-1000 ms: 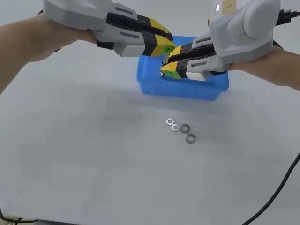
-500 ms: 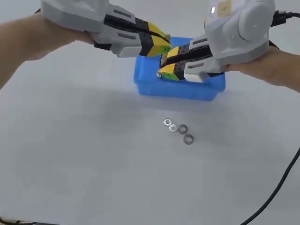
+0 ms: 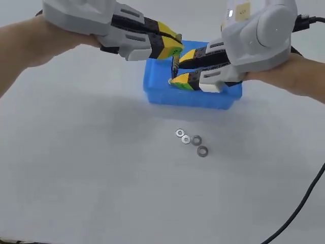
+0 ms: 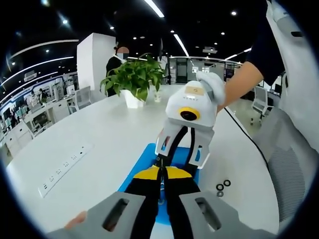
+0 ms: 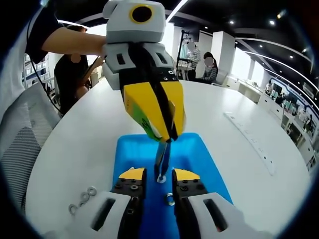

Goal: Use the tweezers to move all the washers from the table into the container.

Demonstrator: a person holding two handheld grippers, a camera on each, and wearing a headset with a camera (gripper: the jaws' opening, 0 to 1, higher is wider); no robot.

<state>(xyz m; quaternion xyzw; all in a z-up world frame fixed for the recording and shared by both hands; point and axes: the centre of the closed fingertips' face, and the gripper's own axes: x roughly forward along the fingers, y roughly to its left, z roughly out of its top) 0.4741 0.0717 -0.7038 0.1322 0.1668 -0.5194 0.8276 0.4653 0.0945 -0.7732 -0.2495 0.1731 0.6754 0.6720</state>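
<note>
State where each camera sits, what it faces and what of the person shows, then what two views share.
Head view: headset, looking down on the blue plastic container; both forearms show.
Left gripper view: on the left claw, facing the right claw; right forearm shows.
Right gripper view: on the right claw, facing the left claw; left forearm shows.
All share the container and loose round metal washers.

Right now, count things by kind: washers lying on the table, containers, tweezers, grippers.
Washers on the table: 4
Blue container: 1
Tweezers: 1
Grippers: 2, left gripper and right gripper
Total: 8
</note>
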